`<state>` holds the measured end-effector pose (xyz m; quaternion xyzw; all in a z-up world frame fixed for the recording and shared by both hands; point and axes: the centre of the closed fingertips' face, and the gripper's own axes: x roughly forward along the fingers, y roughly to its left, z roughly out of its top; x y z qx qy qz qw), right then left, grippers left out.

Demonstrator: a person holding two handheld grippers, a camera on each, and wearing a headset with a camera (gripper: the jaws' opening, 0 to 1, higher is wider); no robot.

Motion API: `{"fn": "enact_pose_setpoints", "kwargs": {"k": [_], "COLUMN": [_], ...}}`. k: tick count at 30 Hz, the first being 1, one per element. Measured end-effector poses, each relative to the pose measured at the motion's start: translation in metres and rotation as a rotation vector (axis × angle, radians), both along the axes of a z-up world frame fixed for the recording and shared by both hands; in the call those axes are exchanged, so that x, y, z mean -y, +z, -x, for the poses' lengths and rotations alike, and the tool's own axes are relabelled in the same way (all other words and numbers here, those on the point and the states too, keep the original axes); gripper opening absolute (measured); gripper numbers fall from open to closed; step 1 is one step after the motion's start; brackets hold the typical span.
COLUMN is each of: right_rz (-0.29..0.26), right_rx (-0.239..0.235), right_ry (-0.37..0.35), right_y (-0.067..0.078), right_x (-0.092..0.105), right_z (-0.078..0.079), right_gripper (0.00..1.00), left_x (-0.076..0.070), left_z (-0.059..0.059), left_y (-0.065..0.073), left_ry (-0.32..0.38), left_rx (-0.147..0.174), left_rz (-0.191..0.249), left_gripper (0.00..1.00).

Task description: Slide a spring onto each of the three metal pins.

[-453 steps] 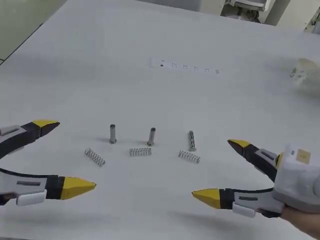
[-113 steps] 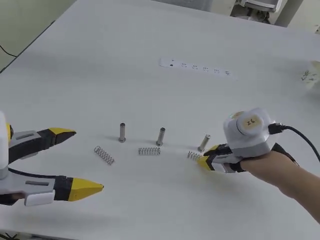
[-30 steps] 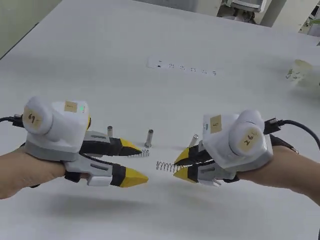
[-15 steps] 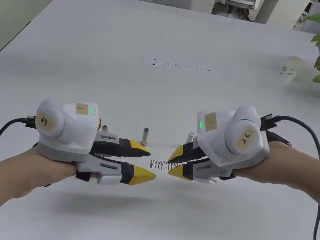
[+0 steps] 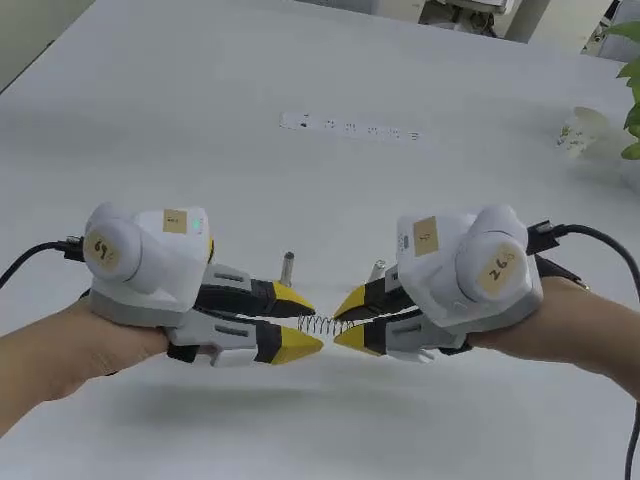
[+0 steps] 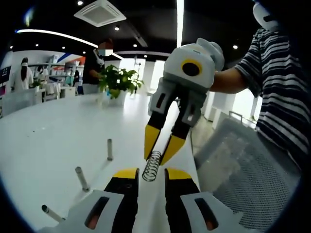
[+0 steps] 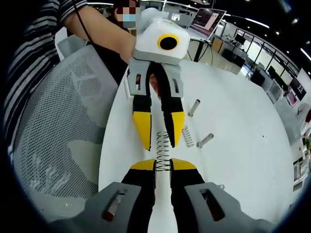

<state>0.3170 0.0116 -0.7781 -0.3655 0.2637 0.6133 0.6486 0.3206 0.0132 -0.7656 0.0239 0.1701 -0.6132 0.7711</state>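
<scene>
Spring (image 5: 322,324) hangs level in the air just above the bench (image 5: 200,120), spanning the small gap between the two tools. The right tool (image 5: 345,321) is clamped on one end of it. In the right gripper view the coil runs straight out from between its yellow tips. The left tool (image 5: 309,326) is apart, its jaws standing either side of the spring's free end without pinching it. The tools face each other tip to tip, very close.

Just behind them the pins (image 5: 287,268) sit on the bench. In the head view one stands upright between the tools and another leans beside the right tool. The left gripper view shows three in a row, the nearest tilted. A second spring (image 7: 186,136) lies flat on the bench, just beside a pin.

The bench is white, matte and plain. A power strip (image 5: 350,129) lies well beyond the work, and a cup (image 5: 580,130) and plant (image 5: 628,90) are at the far right edge. A cable (image 5: 600,245) trails from the right tool.

Around the bench is a large open room with a dark ceiling, strip lights and a vent (image 6: 99,13). A mesh chair (image 6: 243,170) stands at the bench edge beside the person's striped shirt (image 6: 282,97). Monitors (image 7: 206,22) sit on far desks, and other people (image 6: 23,75) stand in the distance.
</scene>
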Motion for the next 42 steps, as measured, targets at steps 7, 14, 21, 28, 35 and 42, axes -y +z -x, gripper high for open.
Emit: {"fn": "enact_pose_setpoints", "kwargs": {"k": [7,14,21,28,35,42], "right_rz": [-0.003,-0.001,-0.009,-0.011,-0.019,-0.023], "right_rx": [0.006,0.005,0.005,0.008,0.002,0.004], "right_ry": [0.008,0.011,0.014,0.013,0.007,-0.013], "right_y": [0.0022,0.0006,0.0005,0.0007,0.0017,0.0020], "right_x": [-0.0005,-0.0001,-0.0002,-0.0001,-0.0009,0.0021], "right_z": [0.0008,0.0025,0.0035,0.0034,0.0045,0.0028], "right_gripper": [0.08,0.08,0.08,0.08,0.08,0.11], "left_x": [0.0016,0.0038,0.0036,0.0032,0.0024,0.0036], "left_z": [0.0014,0.0021,0.0030,0.0055,0.0074,0.0090], "left_y": [-0.0008,0.0009,0.0008,0.0019,0.0033,0.0036], "left_ry": [-0.008,-0.008,-0.013,-0.033,-0.054,-0.064], "left_rx": [-0.001,0.008,0.009,0.025,0.040,0.034], "left_rz": [-0.002,0.007,0.005,0.000,-0.007,-0.008], "left_gripper": [0.09,0.07,0.04,0.03,0.02,0.02]}}
